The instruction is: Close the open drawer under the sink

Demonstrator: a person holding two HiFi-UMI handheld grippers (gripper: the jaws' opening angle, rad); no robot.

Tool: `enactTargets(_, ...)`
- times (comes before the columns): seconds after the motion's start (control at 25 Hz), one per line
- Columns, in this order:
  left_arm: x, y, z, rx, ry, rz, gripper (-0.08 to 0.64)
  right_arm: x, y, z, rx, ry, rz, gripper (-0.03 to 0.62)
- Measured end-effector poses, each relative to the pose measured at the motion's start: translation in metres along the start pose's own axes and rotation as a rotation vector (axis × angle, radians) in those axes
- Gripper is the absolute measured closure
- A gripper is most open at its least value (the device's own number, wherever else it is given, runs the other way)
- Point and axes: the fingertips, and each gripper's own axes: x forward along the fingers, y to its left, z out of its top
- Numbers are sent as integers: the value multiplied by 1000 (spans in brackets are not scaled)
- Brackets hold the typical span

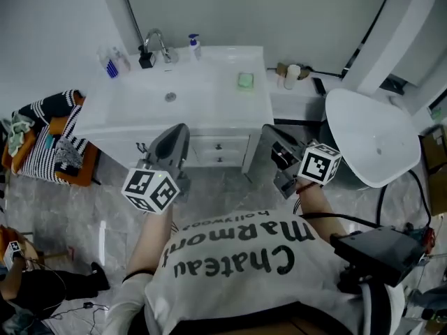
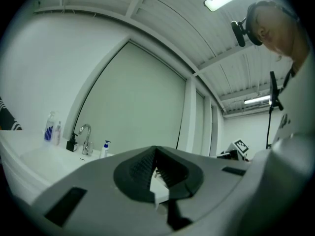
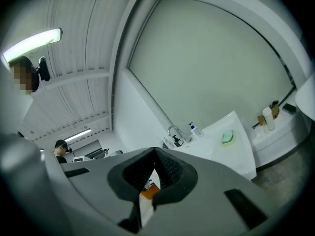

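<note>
Both tongs are empty and in the air: the left gripper (image 1: 179, 128) and the right gripper (image 1: 269, 130) each have their jaws pressed together, and both are apart from the cabinet (image 1: 225, 128). The drawer (image 1: 232, 149) is under the sink (image 1: 209, 82), at the centre of the head view between the two grippers, and from this steep angle it looks nearly flush. A push with the narrow closed tips could skid off its small knob (image 1: 218, 146). A hard shove could slam it.
</note>
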Motion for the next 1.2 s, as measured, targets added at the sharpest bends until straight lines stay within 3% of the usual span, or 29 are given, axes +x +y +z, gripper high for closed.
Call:
enactTargets(0.24,-40,-16,-33,-50,91,18,551,-13,9,-21,-4,95,1,581)
enactTargets(0.44,-60,-9,-50,-55,138,67,551,-25,5,-35,1,93,-17,581)
enactTargets(1.2,-70,8,-38,-63,75,106,551,-18,3,-41,-6,66,-15,581)
